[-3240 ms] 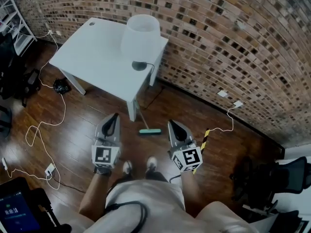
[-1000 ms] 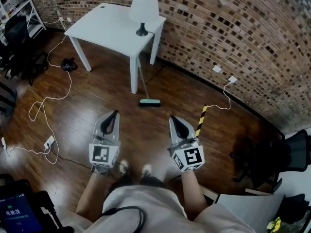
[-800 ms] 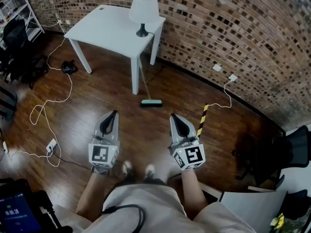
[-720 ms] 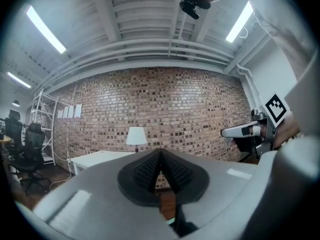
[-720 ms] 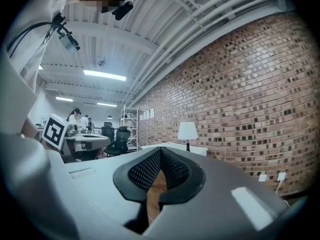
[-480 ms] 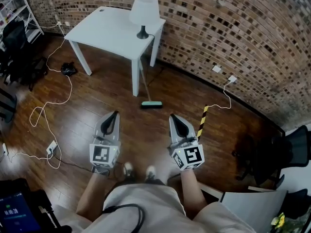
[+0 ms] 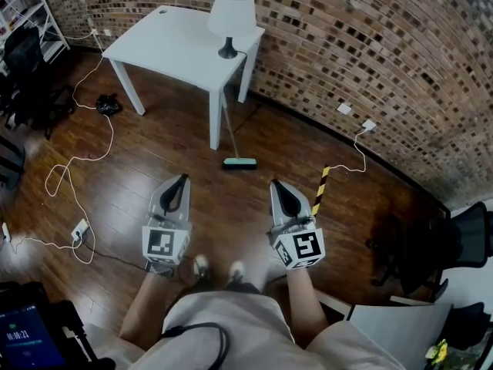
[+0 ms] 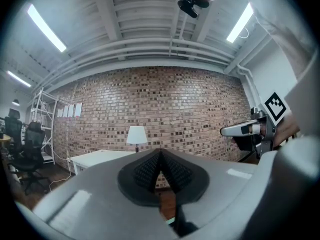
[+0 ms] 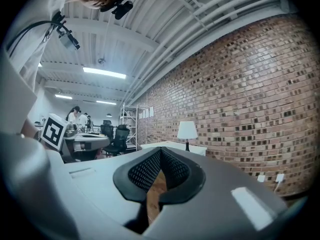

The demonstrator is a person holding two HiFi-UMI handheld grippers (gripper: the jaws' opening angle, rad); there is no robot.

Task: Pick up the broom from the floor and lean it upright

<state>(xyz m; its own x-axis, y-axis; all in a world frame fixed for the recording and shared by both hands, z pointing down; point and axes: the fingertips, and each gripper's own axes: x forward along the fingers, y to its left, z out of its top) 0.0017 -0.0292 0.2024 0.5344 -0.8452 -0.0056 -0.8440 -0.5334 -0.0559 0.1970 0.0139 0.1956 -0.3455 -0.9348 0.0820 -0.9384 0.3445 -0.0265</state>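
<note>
Down at the bottom of the head view, both grippers are held out level over the wooden floor (image 7: 146, 156). The left gripper (image 7: 182, 180) has its jaws clenched together with nothing between them, and its own view shows the ridged pads meeting. The right gripper (image 7: 276, 185) is the same: jaws pressed shut and empty.

Just ahead of the right gripper, a yellow-and-black striped bar (image 7: 321, 190) lies on the boards. Off to the left, a white cable (image 7: 73, 177) loops across the floor. That's a snag risk for feet stepping forward.

Further out, there's the broom (image 7: 239, 163). Its green head is on the floor and its handle slants up against the corner leg of the white table (image 7: 166, 45), so by the look of it the job is done. The lean looks shallow, though. On glossy boards the head could skid and the handle slide off the narrow leg, dropping the broom flat. A knock to the table could also rock the lamp (image 7: 232, 12) standing near that corner. Behind it all runs the brick wall (image 7: 370, 45).

Writing? Only square coded markers on the gripper cubes. A phone (image 7: 27, 344) at lower left shows figures too small to read. No brands are visible.
</note>
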